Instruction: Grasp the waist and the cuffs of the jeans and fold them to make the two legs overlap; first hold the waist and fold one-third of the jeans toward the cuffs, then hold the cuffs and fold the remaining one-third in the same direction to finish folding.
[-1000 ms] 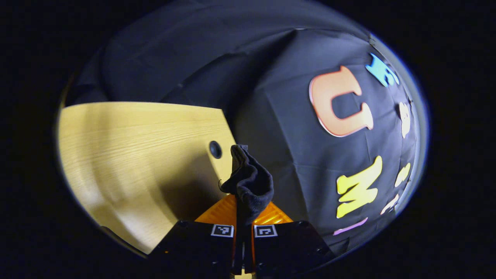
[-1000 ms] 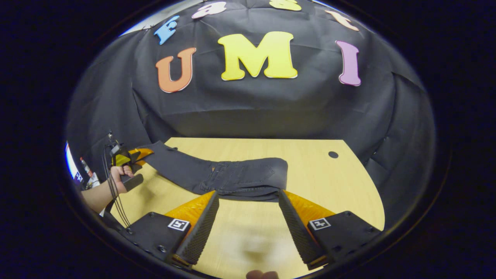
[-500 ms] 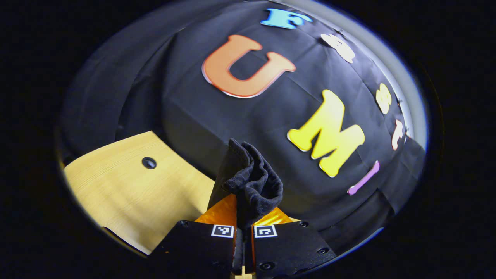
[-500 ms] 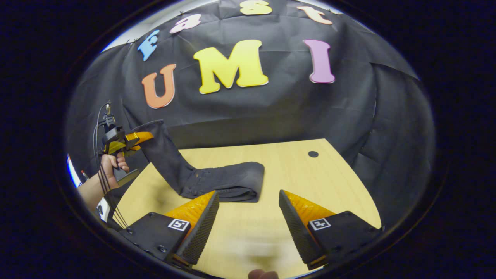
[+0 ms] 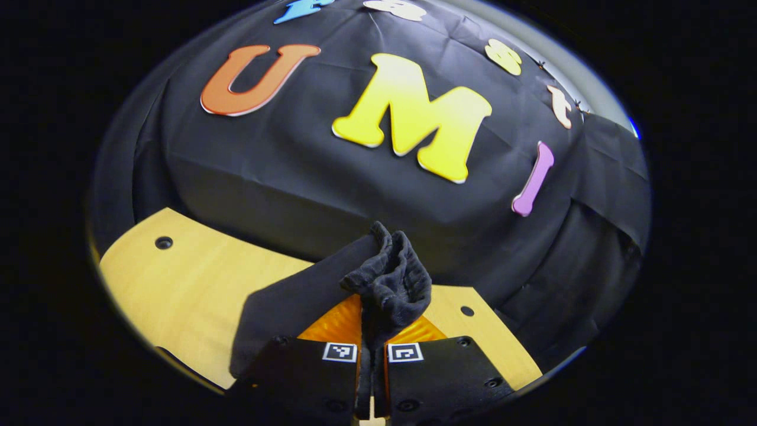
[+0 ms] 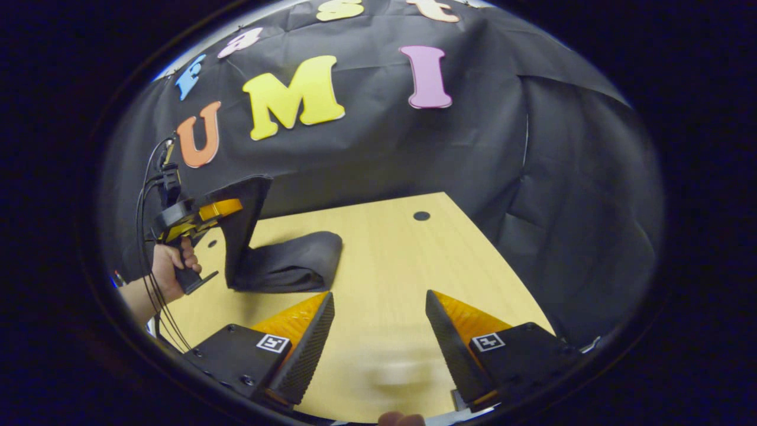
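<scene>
Dark grey jeans (image 6: 293, 263) lie partly folded on the wooden table (image 6: 402, 260), in the left part of the right gripper view. Their cuff end rises steeply to my left gripper (image 6: 222, 208), which a hand (image 6: 168, 266) holds above the table's left side. In the left gripper view the bunched cuffs (image 5: 390, 284) are pinched between the fingers of my left gripper (image 5: 372, 322), with a leg hanging down to the left. My right gripper (image 6: 378, 331) stands open over bare table in front of the jeans, holding nothing.
The table has small round holes (image 6: 421, 216) near its far edge (image 5: 164, 242). The booth's black cloth wall (image 6: 384, 142) hangs close behind the table. Cables (image 6: 148, 195) trail from the left gripper.
My left gripper has lifted the cuffs higher and carried them over the folded part, and its view swung toward the wall. My right gripper stayed open and turned rightward.
</scene>
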`<action>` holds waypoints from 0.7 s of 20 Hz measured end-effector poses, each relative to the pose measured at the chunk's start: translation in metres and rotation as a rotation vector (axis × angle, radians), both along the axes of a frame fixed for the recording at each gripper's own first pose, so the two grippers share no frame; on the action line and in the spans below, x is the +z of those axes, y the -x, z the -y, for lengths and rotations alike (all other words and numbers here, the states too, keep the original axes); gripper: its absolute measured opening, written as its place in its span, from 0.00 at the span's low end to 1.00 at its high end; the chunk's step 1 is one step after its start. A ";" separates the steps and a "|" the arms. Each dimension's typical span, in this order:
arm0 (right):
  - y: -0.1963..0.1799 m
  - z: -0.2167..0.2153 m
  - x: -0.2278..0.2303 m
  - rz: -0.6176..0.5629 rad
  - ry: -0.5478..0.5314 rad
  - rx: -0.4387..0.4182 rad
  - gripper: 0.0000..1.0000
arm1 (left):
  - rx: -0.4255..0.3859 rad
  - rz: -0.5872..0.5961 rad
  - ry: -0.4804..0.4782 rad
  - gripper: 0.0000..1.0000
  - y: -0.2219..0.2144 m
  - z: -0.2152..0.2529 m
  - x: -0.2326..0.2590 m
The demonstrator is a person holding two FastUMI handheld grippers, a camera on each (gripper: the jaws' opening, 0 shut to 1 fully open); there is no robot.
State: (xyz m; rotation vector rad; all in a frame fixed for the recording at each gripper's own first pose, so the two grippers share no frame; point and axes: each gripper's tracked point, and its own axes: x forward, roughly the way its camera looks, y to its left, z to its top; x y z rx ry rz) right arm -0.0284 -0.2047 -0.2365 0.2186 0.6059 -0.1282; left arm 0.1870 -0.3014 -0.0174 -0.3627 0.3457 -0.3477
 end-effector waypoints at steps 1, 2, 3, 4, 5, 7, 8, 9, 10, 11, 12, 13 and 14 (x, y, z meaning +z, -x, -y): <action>0.003 0.009 -0.005 -0.013 0.002 -0.011 0.98 | -0.007 -0.013 -0.013 0.05 0.001 0.009 -0.012; 0.007 0.016 -0.009 -0.024 0.007 -0.019 0.96 | -0.015 -0.025 -0.032 0.05 0.002 0.022 -0.027; 0.009 0.022 -0.014 -0.036 0.011 -0.026 0.96 | -0.023 -0.036 -0.055 0.05 0.003 0.032 -0.040; 0.010 0.028 -0.017 -0.048 0.011 -0.031 0.96 | -0.029 -0.050 -0.078 0.05 0.006 0.038 -0.053; 0.013 0.032 -0.021 -0.058 0.009 -0.036 0.96 | -0.039 -0.068 -0.101 0.06 0.008 0.046 -0.067; 0.014 0.039 -0.028 -0.075 0.007 -0.045 0.96 | -0.070 -0.119 -0.131 0.09 0.016 0.062 -0.096; 0.014 0.041 -0.030 -0.081 0.004 -0.049 0.96 | -0.065 -0.140 -0.143 0.11 0.019 0.065 -0.105; 0.014 0.043 -0.031 -0.081 0.000 -0.052 0.96 | -0.061 -0.148 -0.153 0.16 0.019 0.066 -0.108; 0.013 0.043 -0.032 -0.081 -0.001 -0.053 0.96 | -0.061 -0.147 -0.163 0.16 0.019 0.069 -0.108; 0.013 0.043 -0.033 -0.079 -0.003 -0.052 0.96 | -0.070 -0.148 -0.164 0.23 0.020 0.072 -0.106; 0.011 0.042 -0.032 -0.075 -0.006 -0.052 0.94 | -0.082 -0.154 -0.158 0.40 0.025 0.076 -0.107; 0.009 0.040 -0.033 -0.070 -0.015 -0.051 0.94 | -0.094 -0.159 -0.160 0.60 0.029 0.080 -0.105; 0.006 0.038 -0.031 -0.065 -0.020 -0.049 0.94 | -0.084 -0.158 -0.179 0.80 0.032 0.077 -0.104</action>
